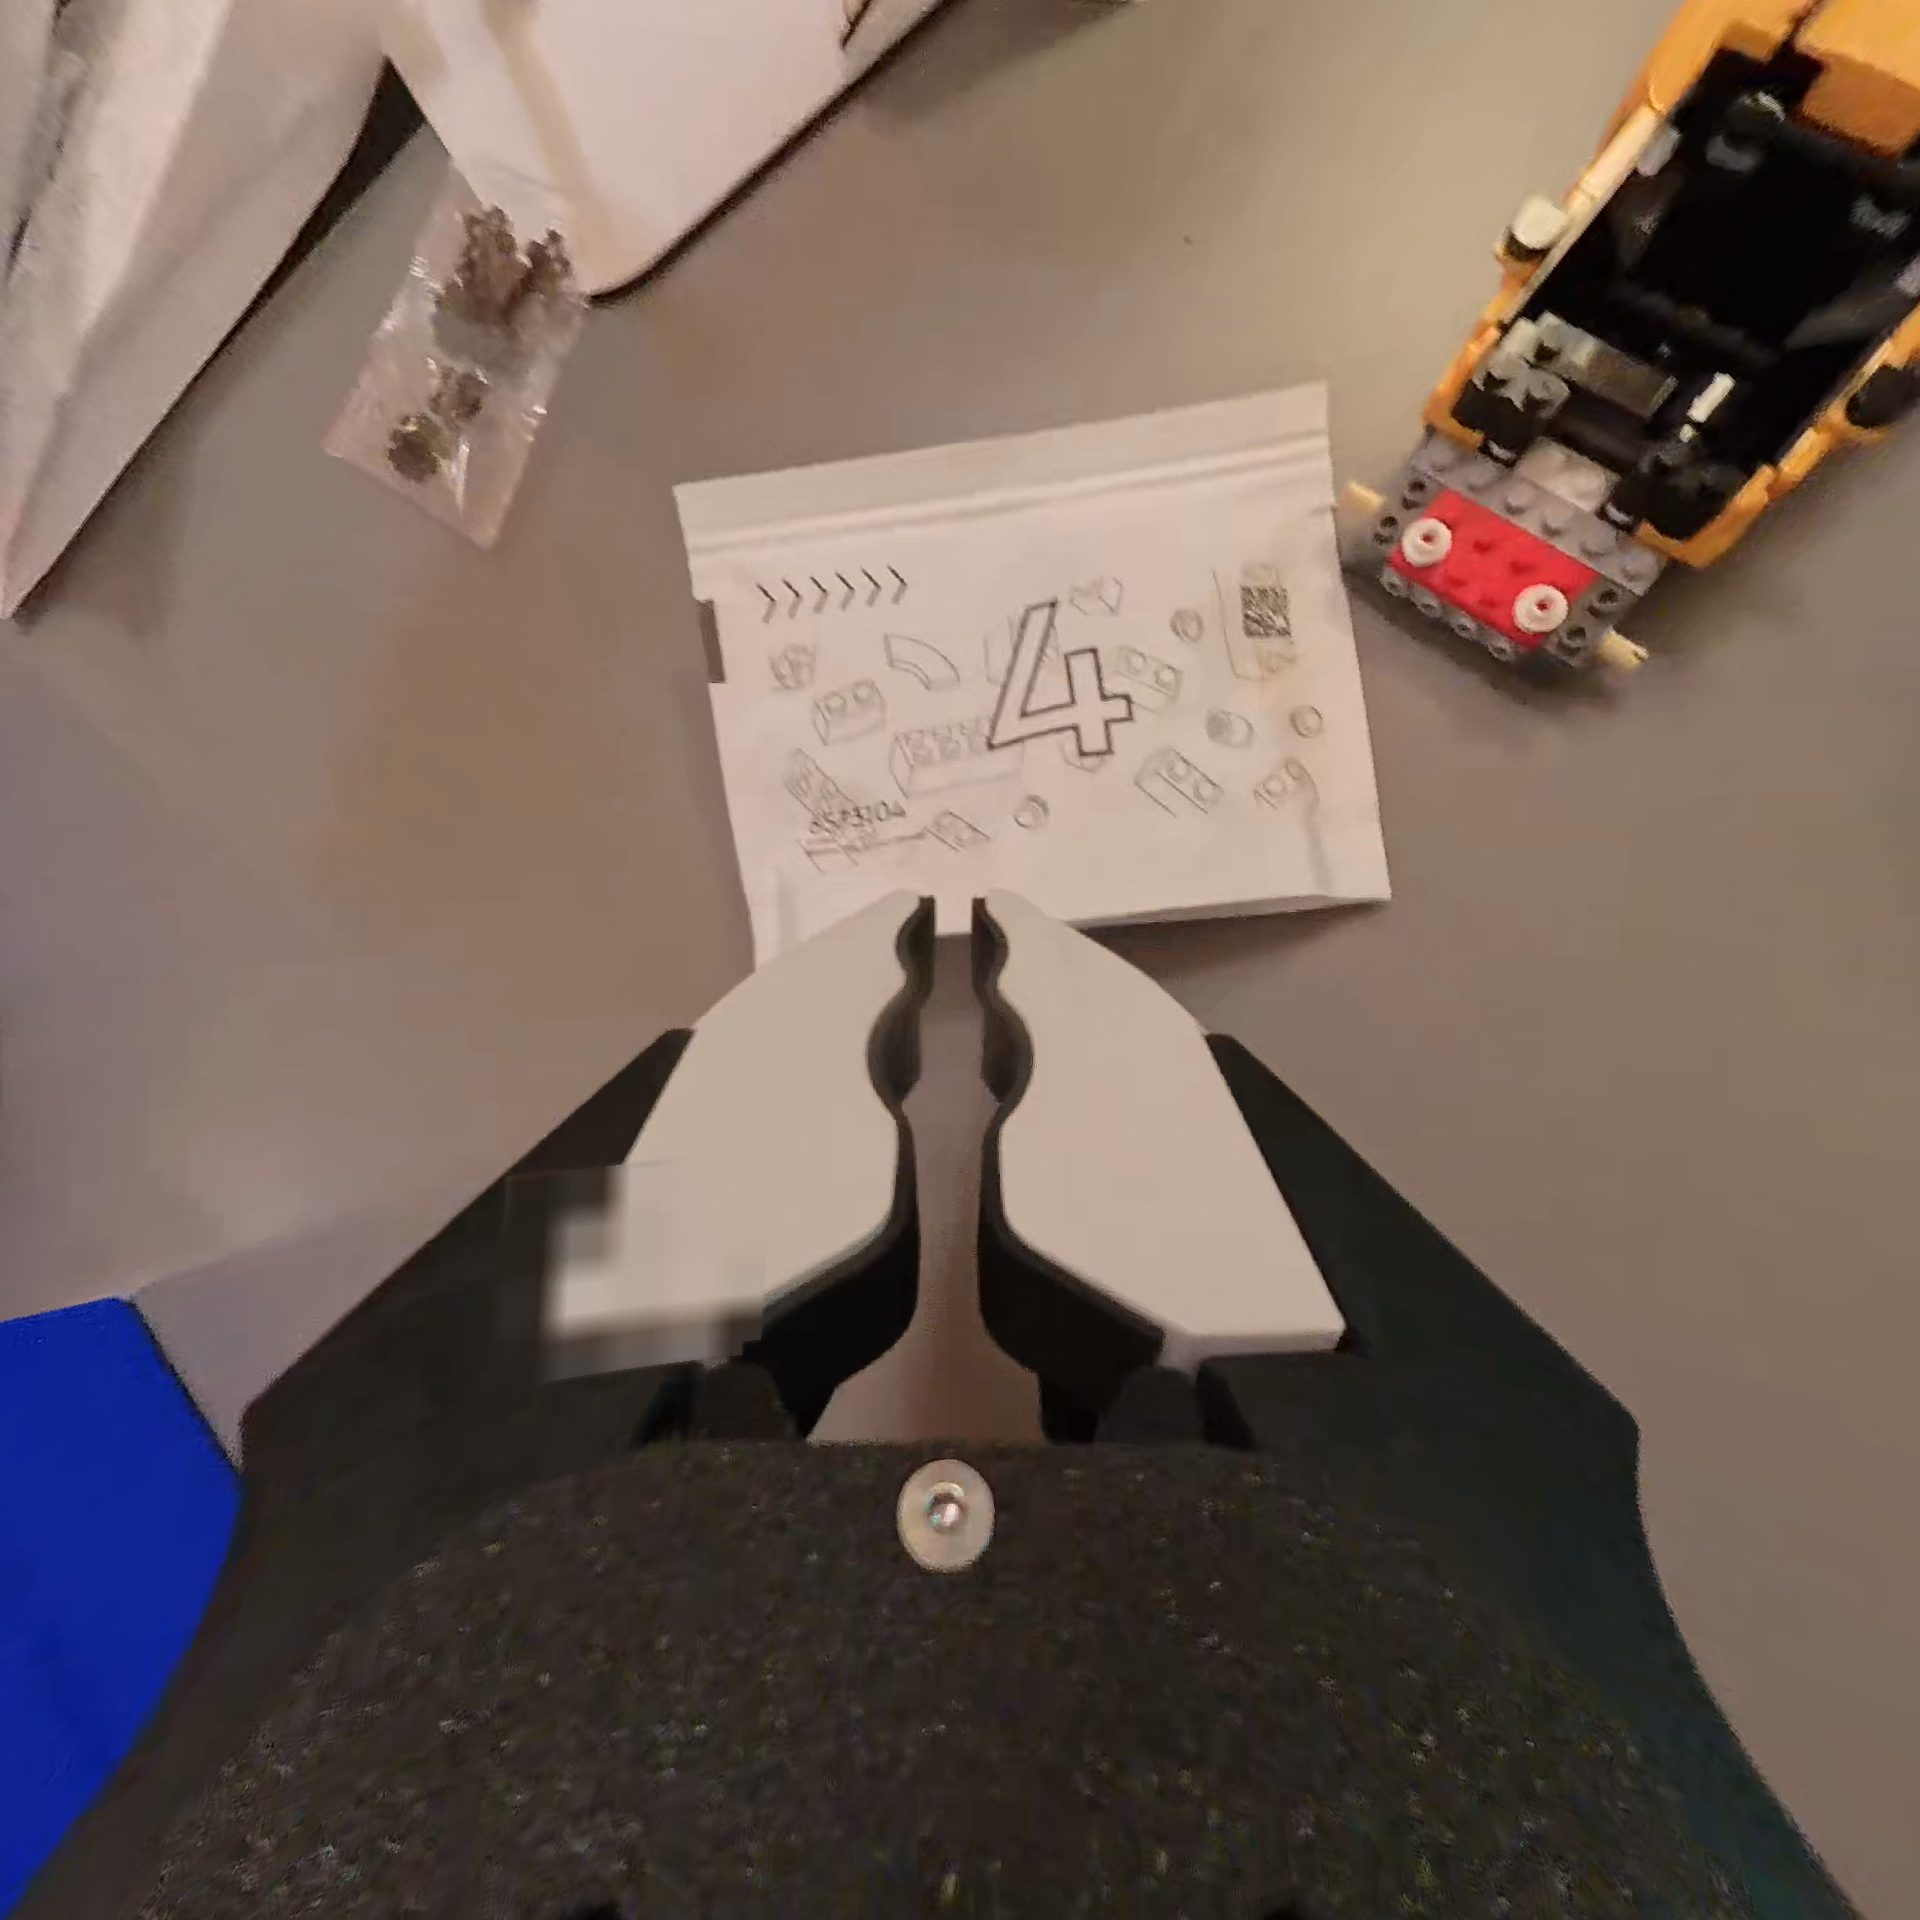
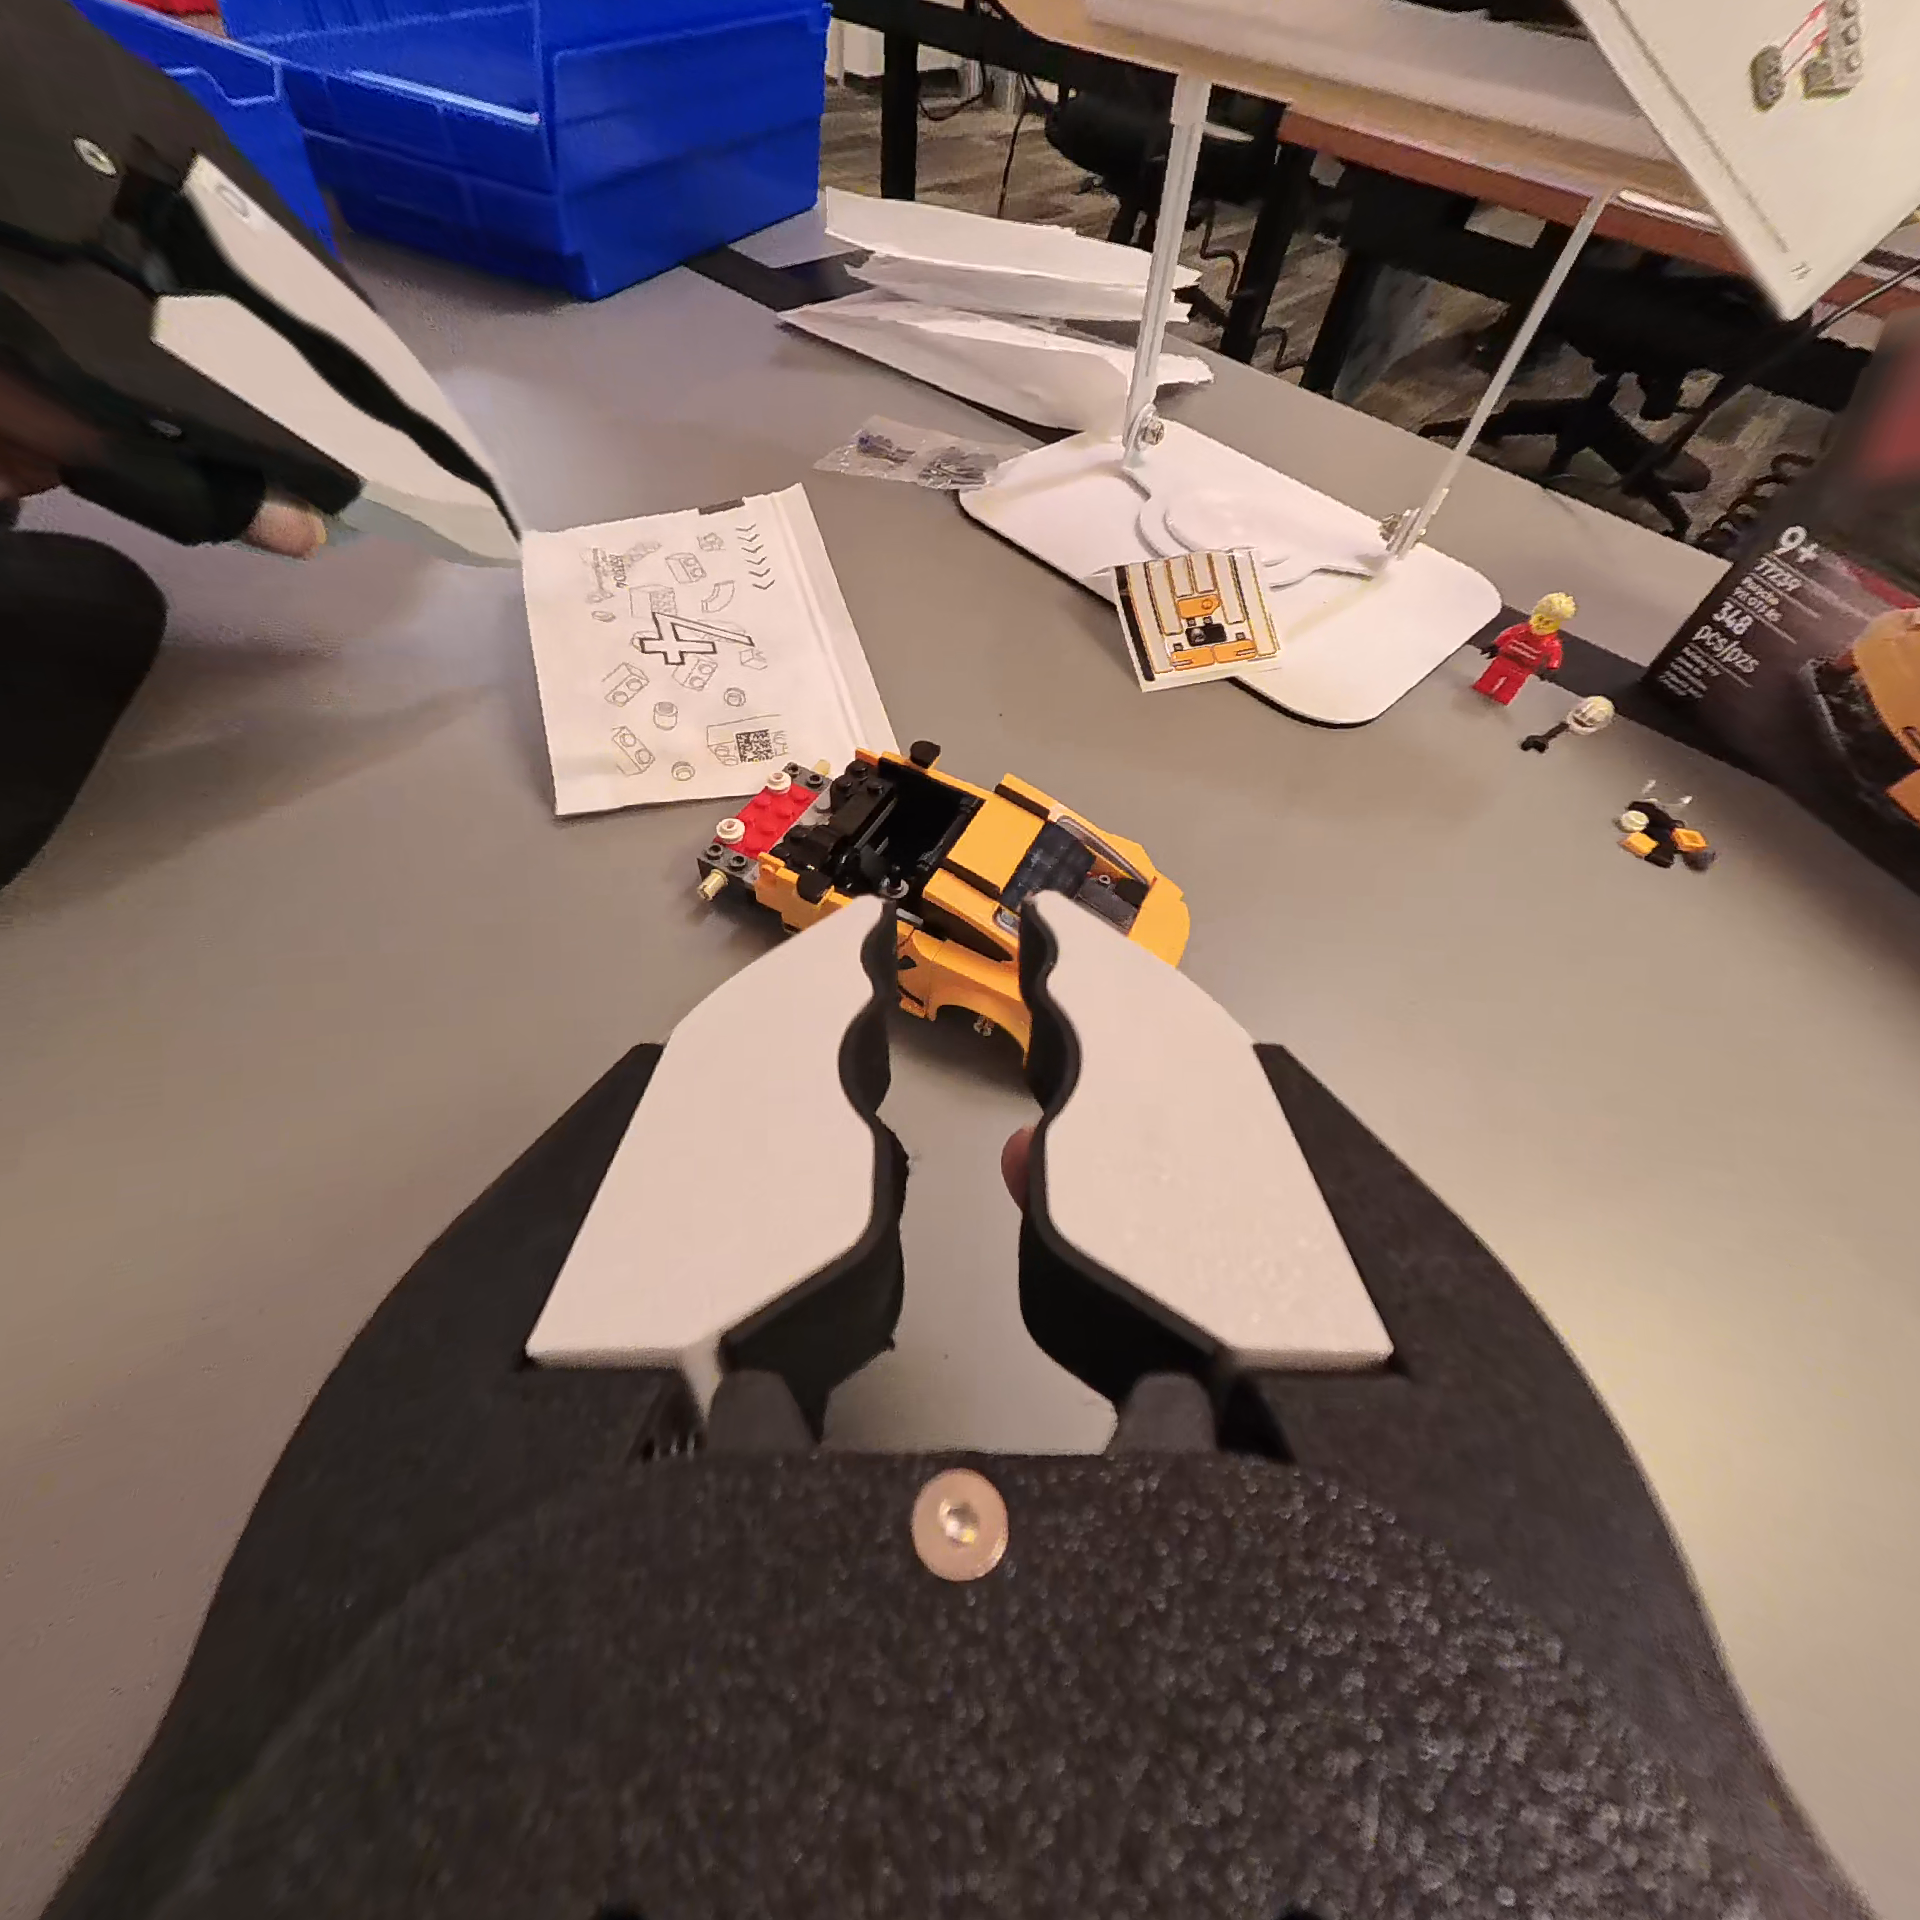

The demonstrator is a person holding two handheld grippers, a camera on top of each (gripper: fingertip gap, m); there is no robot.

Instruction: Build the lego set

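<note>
- Nearest the left wrist camera, the left gripper (image 1: 953,906) has its jaws drawn close with a narrow gap between them, holding nothing, the tips over the near edge of the white paper bag (image 1: 1039,686).
- That white paper bag, printed with brick outlines, lies flat on the grey table (image 1: 312,831) and serves as the landmark.
- Right gripper (image 2: 951,914) has its jaws spread and empty, the tips at the side of the yellow lego car (image 2: 966,862); whether they touch it cannot be told.
- Yellow lego car sits just beside the bag's edge, its red-and-grey studded end (image 2: 764,821) toward the bag, its black interior open on top.
- Beyond the bag, a small clear packet (image 2: 914,457) of dark pieces lies next to the white stand base (image 2: 1382,634).
- A sticker sheet (image 2: 1195,618) rests on that base.
- Farther from the bag, past the car, stand a red minifigure (image 2: 1522,649), a white helmet piece (image 2: 1590,715) and a little heap of loose orange and black bricks (image 2: 1662,836), near the dark set box (image 2: 1808,707).
- Blue bins (image 2: 561,135) stand behind the bag, with torn white paper bags (image 2: 977,301) beside them.
</note>
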